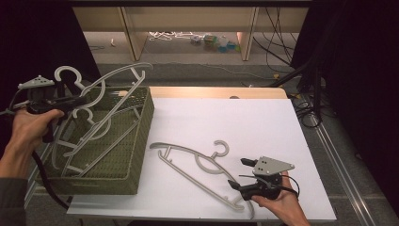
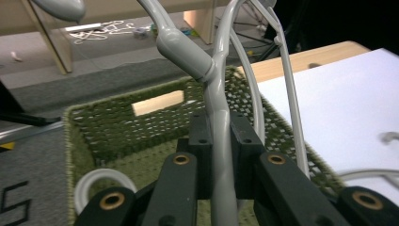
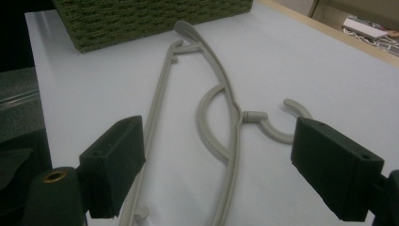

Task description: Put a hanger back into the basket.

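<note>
L hand (image 1: 29, 126) enters from bottom-left, forearm angled up, fist wrapped round the grip of my left gripper (image 1: 77, 101). Gripper held level, pointing right, grey plate on top, cable drooping below the wrist. Jaws closed tight on a grey hanger (image 2: 219, 141), pads pressed to both sides of its stem.

R hand (image 1: 277, 200) comes in at bottom edge, palm up, cradling my right gripper (image 1: 237, 173) from beneath. Gripper low over the table, pointing left, plate up. Jaws spread wide apart, nothing between the pads; approx. level w/ each other.
</note>
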### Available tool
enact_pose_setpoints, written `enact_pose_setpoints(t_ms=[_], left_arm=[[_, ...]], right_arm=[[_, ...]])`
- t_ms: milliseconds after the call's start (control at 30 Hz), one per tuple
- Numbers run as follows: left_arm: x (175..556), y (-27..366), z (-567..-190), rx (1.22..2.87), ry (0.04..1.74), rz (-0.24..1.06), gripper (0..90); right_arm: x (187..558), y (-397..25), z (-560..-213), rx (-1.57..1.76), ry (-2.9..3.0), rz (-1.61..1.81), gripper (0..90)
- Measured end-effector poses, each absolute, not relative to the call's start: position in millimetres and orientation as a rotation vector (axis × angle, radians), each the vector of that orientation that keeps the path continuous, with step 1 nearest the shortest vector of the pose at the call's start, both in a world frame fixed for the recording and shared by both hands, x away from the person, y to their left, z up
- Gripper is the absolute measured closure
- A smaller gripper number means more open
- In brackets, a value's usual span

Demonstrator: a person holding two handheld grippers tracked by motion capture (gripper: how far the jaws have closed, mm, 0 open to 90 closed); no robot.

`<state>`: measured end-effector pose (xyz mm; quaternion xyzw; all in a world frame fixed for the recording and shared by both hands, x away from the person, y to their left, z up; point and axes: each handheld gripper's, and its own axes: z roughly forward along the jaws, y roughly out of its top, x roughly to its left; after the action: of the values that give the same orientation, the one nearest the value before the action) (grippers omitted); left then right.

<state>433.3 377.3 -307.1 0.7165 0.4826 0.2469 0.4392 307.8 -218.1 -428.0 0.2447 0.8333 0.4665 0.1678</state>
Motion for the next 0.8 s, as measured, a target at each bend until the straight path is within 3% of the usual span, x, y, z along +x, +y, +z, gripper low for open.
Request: enact_pose_setpoints(t_ms=[433,800], left_arm=[[442.9,383.9,-330.6,1.919,1.18,0.733,81.5],[443.8,398.6,-345.2,1.978,1.197,0.742,81.4]], right_arm=[[308.0,-217.8,-429.4,0.69,2.362,1.333,19.2],[308.9,-218.1,-429.4,0.684,2.386,1.325,19.4]])
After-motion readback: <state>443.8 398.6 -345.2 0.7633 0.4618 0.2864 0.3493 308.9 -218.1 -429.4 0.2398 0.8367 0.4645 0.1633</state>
